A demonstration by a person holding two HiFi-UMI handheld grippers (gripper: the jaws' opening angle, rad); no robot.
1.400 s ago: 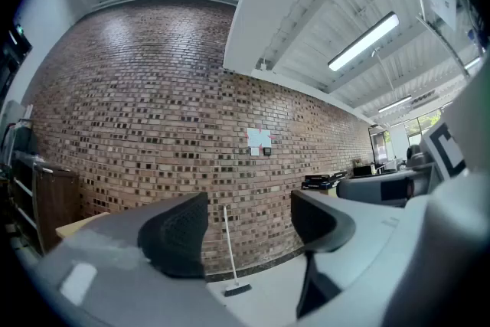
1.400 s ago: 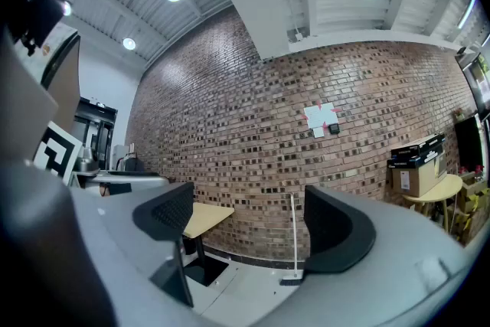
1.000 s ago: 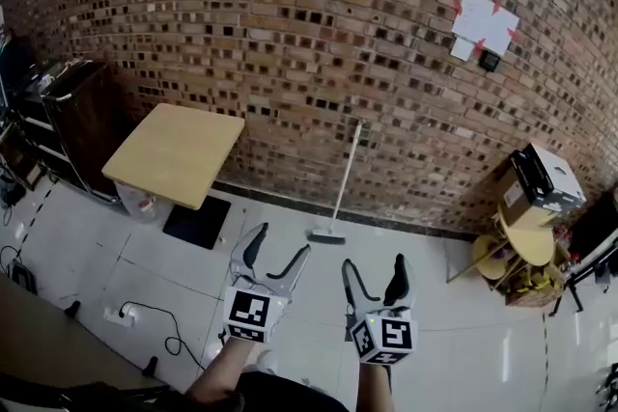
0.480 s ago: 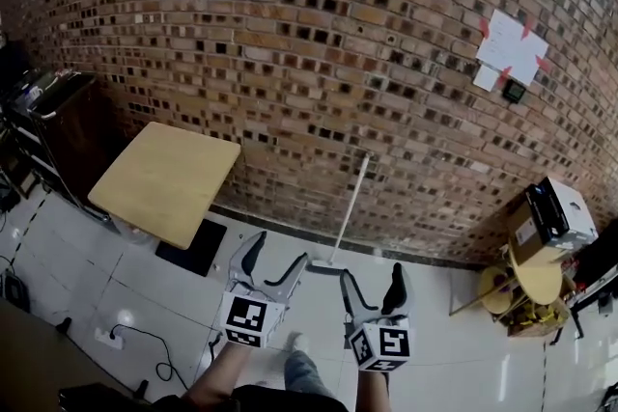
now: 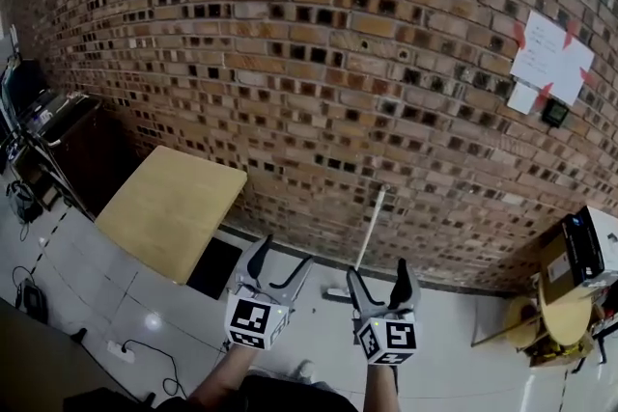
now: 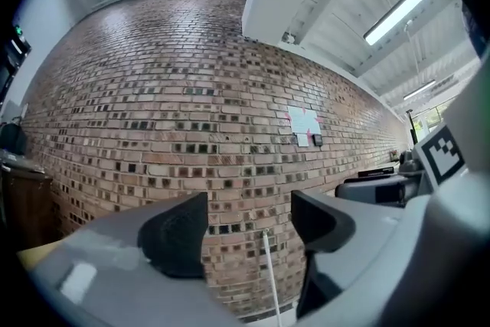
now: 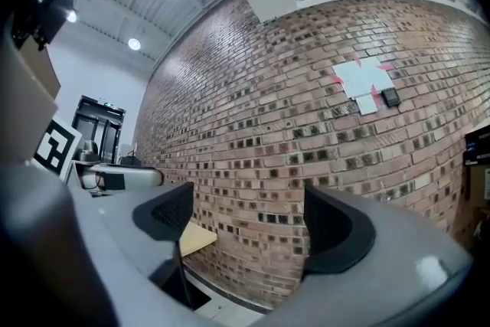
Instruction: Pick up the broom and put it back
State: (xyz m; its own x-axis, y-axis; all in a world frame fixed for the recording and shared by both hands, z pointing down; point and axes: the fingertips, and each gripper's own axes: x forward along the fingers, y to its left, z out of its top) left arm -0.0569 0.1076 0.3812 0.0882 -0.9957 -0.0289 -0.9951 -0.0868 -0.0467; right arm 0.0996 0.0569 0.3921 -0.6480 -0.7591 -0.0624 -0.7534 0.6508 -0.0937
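Observation:
The broom (image 5: pixel 370 232) leans upright against the brick wall, its white handle rising from a head on the floor that is partly hidden behind my right gripper. Both grippers are held side by side in front of it, short of the wall. My left gripper (image 5: pixel 285 256) is open and holds nothing. My right gripper (image 5: pixel 379 273) is open too, just below the broom's head. In the left gripper view the broom handle (image 6: pixel 269 276) shows between the jaws of the left gripper (image 6: pixel 249 230), still far off. The right gripper (image 7: pixel 249 230) faces bare wall.
A wooden table (image 5: pixel 169 207) stands left of the broom, with a dark mat (image 5: pixel 214 267) beside it and a dark cabinet (image 5: pixel 68 135) further left. A cable (image 5: pixel 145 347) lies on the tiled floor. Boxes and a yellow stool (image 5: pixel 555 318) stand at the right. A paper sheet (image 5: pixel 548 63) hangs on the wall.
The view has moved closer to the wall, so the broom and table sit nearer. Both grippers stay open and side by side, now just in front of the broom's head.

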